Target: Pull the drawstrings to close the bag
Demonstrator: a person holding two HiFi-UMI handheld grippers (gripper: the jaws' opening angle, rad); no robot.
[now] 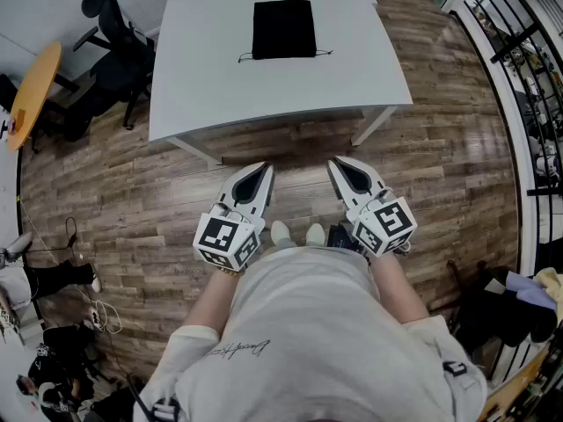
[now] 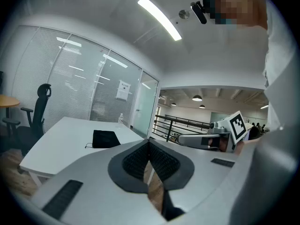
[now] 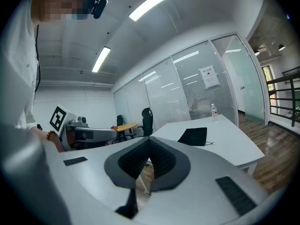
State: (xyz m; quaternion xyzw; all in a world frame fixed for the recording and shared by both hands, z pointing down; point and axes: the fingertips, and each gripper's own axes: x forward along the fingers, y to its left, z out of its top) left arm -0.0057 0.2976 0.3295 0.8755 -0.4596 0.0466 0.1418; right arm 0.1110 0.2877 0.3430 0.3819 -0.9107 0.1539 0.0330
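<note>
Close to the person's waist, the left claw (image 1: 262, 170) and the right claw (image 1: 337, 165) are both pressed together and empty, tips aimed over the floor (image 1: 290, 139) short of the worktop (image 1: 202, 69). Farther off, the black bag (image 1: 283, 29) lies flat mid-worktop, untouched, with a drawstring (image 1: 244, 58) trailing out at each side of its near edge. The approach probably comes first: step in, spread both claws, and pinch one cord end each. Pulling outward evenly should then gather the mouth without dragging the light bag sideways.

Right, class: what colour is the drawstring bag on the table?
The drawstring bag is plain black, clearest in the head view.
</note>
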